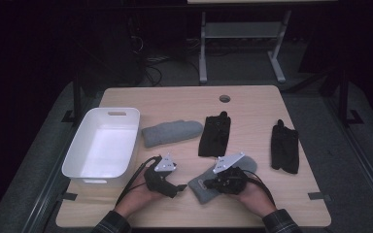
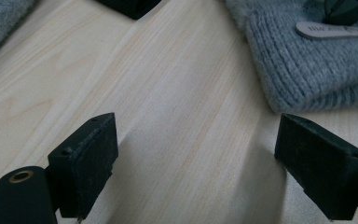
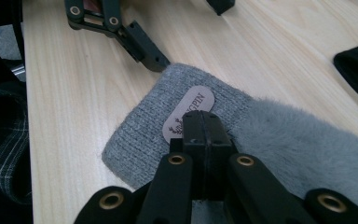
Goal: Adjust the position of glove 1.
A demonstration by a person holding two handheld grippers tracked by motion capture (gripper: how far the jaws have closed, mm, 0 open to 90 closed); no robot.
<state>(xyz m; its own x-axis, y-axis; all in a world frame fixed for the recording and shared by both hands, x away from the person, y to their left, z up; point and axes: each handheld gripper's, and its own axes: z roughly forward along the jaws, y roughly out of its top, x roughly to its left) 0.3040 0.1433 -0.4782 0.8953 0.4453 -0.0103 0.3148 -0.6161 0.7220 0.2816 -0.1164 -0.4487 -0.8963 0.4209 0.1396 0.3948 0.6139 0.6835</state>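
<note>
I see a light wooden table with a round hole near its far edge. Directly on it lie 1 white bin at left, 2 grey gloves, and 2 black gloves.

The oval pale label on the grey knitted glove's cuff is half covered by the right claw — its print reads only in part. In the left gripper view, that glove runs off the top and right edges, and a black object is cut off at the top — unidentifiable. From above, the left claw's jaw gap is too small to judge.
</note>
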